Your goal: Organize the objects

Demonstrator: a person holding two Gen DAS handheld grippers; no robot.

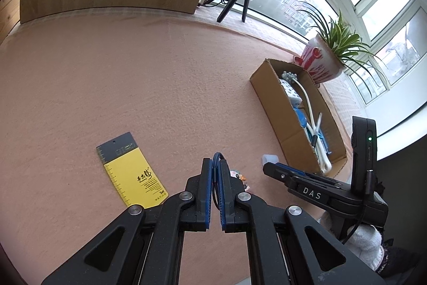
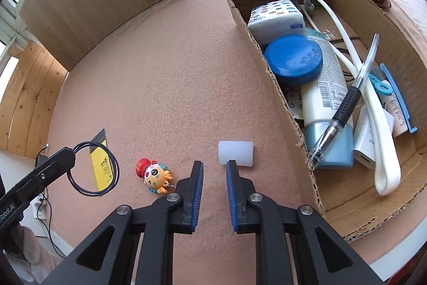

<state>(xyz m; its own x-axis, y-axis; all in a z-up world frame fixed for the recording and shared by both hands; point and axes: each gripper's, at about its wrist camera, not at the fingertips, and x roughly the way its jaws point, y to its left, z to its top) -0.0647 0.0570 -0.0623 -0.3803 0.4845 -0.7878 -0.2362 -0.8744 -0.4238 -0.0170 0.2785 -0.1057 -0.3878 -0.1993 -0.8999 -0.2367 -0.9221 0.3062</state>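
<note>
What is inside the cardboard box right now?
The cardboard box holds a blue round lid, a white lotion bottle, a pen, a tissue pack, a white looped massager and a small white charger. Whatever lies beneath them is covered.

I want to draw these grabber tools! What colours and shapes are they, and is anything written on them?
Both are black, angular frames with triangular cut-outs, round silver bolts and ribbed blue pads. The left gripper and the right gripper look alike. The right one carries white "DAS" lettering, an upright black camera block with a green light, and a thin black cable. A white fuzzy sleeve shows behind it.
</note>
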